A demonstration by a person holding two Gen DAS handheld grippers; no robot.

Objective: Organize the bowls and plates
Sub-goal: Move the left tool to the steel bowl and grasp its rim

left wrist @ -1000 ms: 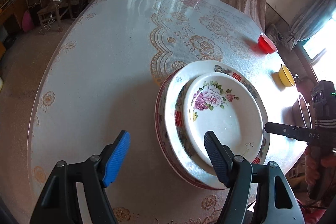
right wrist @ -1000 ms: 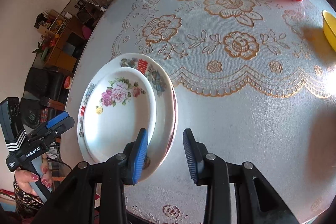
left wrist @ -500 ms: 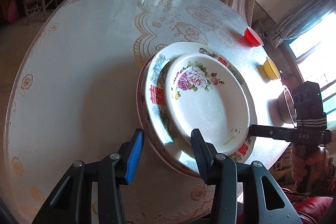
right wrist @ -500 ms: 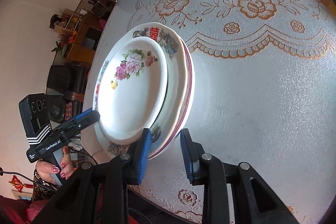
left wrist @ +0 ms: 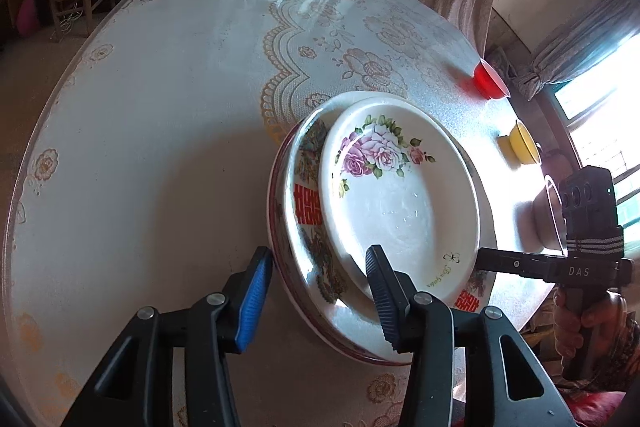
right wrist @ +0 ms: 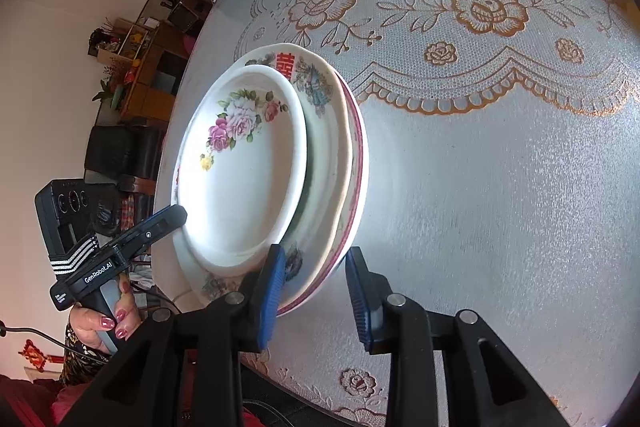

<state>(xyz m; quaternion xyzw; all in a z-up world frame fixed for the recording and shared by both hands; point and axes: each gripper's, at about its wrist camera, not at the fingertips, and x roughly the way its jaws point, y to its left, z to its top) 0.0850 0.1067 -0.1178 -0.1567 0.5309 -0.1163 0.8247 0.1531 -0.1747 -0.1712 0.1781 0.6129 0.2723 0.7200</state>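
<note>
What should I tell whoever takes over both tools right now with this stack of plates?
Left tool: open, its fingers straddle the near rim of the plate stack, not clamped.
Right tool: open, straddling the stack's opposite rim.
Stack: the rose plate on top, a plate with red characters under it, a red-rimmed one at the bottom, all near the table edge.
Done: plates are stacked.
Left: red bowl, yellow bowl and a metal bowl stand apart along the right edge, ungathered.
Likely next: close both tools on the rims and move the stack.
</note>
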